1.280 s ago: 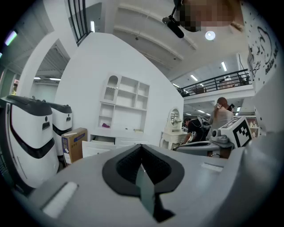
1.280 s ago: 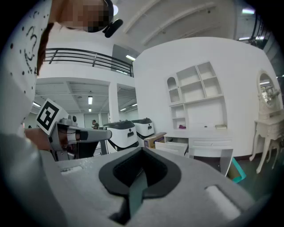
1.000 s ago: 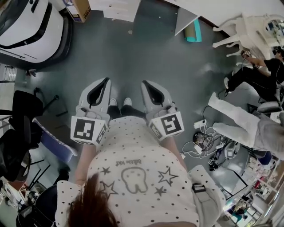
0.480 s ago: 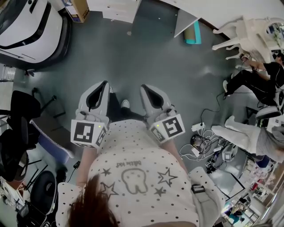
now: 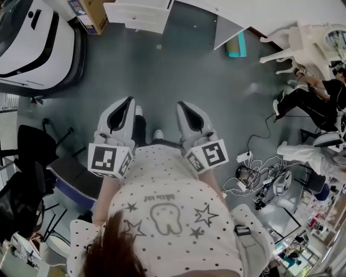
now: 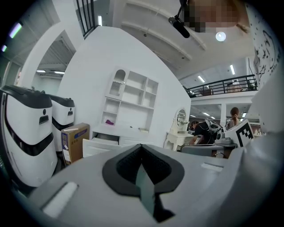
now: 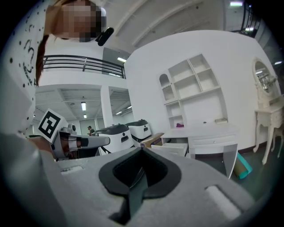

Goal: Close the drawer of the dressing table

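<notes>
Shows the dressing table (image 5: 254,12) well ahead across bare grey floor, against the far wall, with its drawer (image 5: 139,17) pulled out toward the viewer. Places that drawer almost straight ahead of the left gripper (image 5: 128,100) and a little left of the right gripper (image 5: 180,104), front panel running crosswise to both. Suggests the left gripper as the better lined up. Shows both pairs of jaws pressed together, pinching nothing, touching nothing.
</notes>
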`<action>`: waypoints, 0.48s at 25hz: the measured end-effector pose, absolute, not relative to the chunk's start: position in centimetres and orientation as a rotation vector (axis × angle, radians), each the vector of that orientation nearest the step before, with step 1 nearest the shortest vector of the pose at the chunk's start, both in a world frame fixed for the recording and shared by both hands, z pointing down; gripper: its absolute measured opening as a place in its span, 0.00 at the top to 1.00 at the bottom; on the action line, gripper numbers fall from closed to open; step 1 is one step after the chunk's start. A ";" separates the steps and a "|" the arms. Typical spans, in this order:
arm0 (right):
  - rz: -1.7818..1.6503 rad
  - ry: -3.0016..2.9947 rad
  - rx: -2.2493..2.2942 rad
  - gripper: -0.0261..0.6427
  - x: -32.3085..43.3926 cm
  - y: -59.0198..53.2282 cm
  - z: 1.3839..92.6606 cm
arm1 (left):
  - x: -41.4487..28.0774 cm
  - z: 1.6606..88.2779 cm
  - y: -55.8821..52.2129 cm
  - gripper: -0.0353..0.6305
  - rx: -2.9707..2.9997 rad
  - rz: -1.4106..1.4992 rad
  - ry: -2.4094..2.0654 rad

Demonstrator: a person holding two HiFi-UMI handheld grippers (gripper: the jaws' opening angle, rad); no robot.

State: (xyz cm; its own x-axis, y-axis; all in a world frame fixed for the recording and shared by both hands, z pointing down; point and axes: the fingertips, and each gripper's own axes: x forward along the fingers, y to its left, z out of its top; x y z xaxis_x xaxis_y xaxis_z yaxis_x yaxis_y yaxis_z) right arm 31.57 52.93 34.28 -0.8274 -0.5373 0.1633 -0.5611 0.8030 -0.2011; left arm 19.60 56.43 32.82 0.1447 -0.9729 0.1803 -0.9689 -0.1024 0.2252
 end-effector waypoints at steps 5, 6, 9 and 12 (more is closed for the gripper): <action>0.391 -2.873 0.947 0.96 27.4 50.2 34.4 | 15.4 32.8 53.6 0.95 2.154 -0.018 -1.836; 0.391 -2.870 0.957 0.96 26.6 49.7 34.4 | 14.5 32.9 53.1 0.95 2.160 -0.018 -1.832; 0.393 -2.860 0.987 0.96 24.6 48.4 34.5 | 12.1 33.0 51.5 0.95 2.172 -0.021 -1.818; 0.388 -2.845 1.019 0.96 23.3 47.4 34.6 | 10.6 33.1 50.2 0.95 2.192 -0.018 -1.799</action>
State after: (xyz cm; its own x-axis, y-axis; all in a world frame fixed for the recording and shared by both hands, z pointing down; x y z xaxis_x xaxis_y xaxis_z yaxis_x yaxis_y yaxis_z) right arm 23.30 47.38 34.58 -0.7725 -0.6109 0.1734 -0.6350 0.7445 -0.2060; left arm 10.56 50.24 33.11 0.2137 -0.9599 0.1814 -0.9560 -0.1673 0.2410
